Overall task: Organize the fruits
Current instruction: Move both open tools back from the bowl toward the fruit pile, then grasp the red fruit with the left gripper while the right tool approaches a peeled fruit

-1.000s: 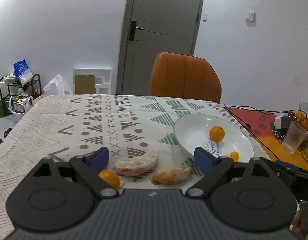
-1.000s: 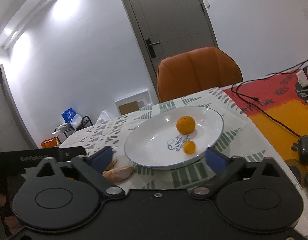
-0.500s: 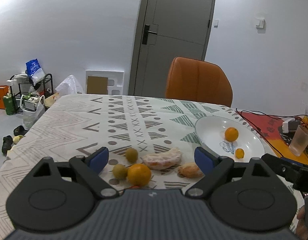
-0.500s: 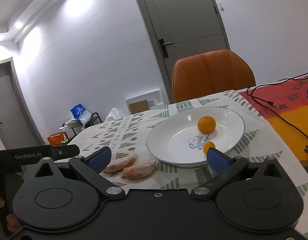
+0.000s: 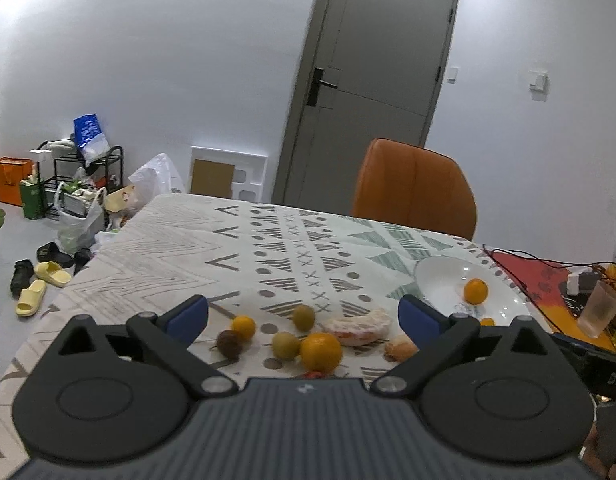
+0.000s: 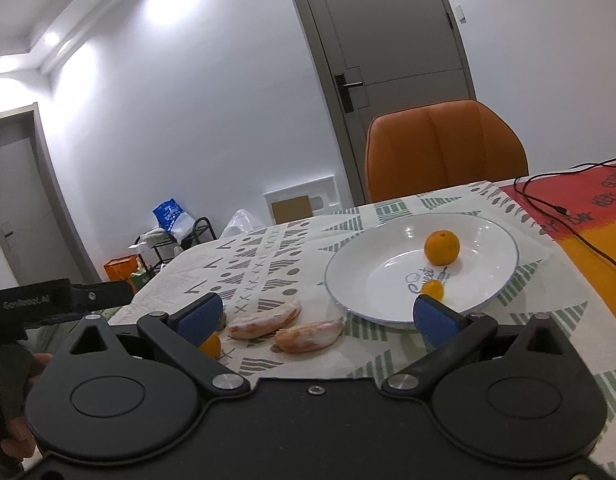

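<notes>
fruits lie loose between and just past both sets of fingers, which stand wide apart and hold nothing: the left gripper (image 5: 303, 316) frames an orange (image 5: 321, 352), a small orange fruit (image 5: 243, 326), two green fruits (image 5: 286, 345), a dark brown one (image 5: 229, 343) and two peeled segments (image 5: 357, 324), all on the counter (image 5: 244, 248); the right gripper (image 6: 315, 314) faces the same segments and the white plate (image 6: 503, 276). only an orange on the plate (image 6: 441, 247) and a tiny one (image 6: 432, 289) are gathered, so i judge the sorting barely begun, most pieces left. patterned cloth covers the counter, an orange chair (image 6: 443, 148) behind, grey door, bags and slippers on the floor
</notes>
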Action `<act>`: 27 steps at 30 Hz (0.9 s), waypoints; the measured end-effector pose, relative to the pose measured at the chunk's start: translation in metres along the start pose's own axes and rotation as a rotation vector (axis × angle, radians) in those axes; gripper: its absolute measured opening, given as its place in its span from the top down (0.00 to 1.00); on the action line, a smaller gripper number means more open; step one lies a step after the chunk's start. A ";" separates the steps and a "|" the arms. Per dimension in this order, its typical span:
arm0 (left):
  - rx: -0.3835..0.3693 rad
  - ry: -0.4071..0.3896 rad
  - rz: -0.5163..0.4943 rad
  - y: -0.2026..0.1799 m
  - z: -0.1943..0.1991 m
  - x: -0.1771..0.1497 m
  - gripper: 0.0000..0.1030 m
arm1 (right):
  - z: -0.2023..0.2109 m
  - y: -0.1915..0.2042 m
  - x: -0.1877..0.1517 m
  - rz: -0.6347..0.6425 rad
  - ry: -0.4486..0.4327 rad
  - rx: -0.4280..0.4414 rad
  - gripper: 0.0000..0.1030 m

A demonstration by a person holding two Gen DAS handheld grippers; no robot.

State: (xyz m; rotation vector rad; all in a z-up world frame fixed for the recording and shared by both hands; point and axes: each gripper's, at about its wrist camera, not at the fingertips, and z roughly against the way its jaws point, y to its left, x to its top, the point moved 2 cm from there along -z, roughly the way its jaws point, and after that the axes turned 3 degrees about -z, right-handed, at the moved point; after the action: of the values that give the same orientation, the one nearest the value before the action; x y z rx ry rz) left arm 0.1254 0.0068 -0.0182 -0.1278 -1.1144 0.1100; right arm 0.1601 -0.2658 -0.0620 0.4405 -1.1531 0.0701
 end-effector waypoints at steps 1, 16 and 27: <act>0.001 0.000 0.005 0.003 0.001 -0.001 0.02 | -0.001 0.001 0.000 0.002 0.001 0.003 0.00; 0.087 -0.022 0.093 0.047 0.002 -0.008 0.02 | -0.013 0.017 -0.009 -0.002 0.065 0.048 0.00; 0.073 0.005 0.144 0.051 -0.014 -0.026 0.02 | -0.033 0.029 -0.021 0.025 0.098 0.033 0.00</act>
State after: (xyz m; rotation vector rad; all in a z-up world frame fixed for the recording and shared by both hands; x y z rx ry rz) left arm 0.1253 0.0523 -0.0553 -0.1427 -1.0947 0.2786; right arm 0.1725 -0.2230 -0.0826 0.4472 -1.0624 0.1310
